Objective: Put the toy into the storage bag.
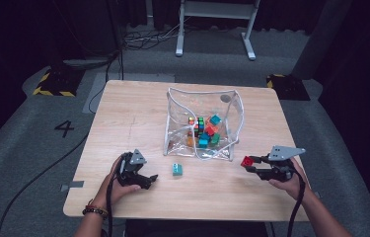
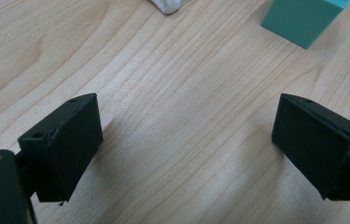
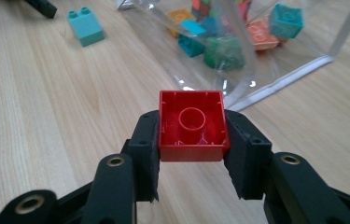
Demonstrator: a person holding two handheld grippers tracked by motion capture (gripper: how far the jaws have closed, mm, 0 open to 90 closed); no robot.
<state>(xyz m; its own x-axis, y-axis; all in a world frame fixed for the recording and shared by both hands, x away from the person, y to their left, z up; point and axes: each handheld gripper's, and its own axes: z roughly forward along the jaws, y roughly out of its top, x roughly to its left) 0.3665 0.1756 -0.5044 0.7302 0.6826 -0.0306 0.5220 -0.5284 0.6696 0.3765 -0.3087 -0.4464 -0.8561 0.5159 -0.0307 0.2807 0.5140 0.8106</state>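
My right gripper (image 3: 192,154) is shut on a red brick (image 3: 192,122), whose hollow underside faces the camera; in the high view that red brick (image 1: 246,161) hangs off the front right corner of a clear plastic bag (image 1: 232,116). The bag holds several coloured bricks (image 1: 203,131). A teal brick (image 1: 177,169) lies on the wooden table (image 1: 128,123) in front of the bag. My left gripper (image 1: 152,178) rests at the front left, open, with bare wood between its jaws (image 2: 186,154). The teal brick (image 2: 303,18) lies ahead of it to the right.
The bag's white-trimmed edge (image 3: 298,74) lies just ahead of the red brick. The table's front edge (image 1: 182,215) is close behind both hands. Beyond the table are a grey floor, cables and a white frame (image 1: 217,24).
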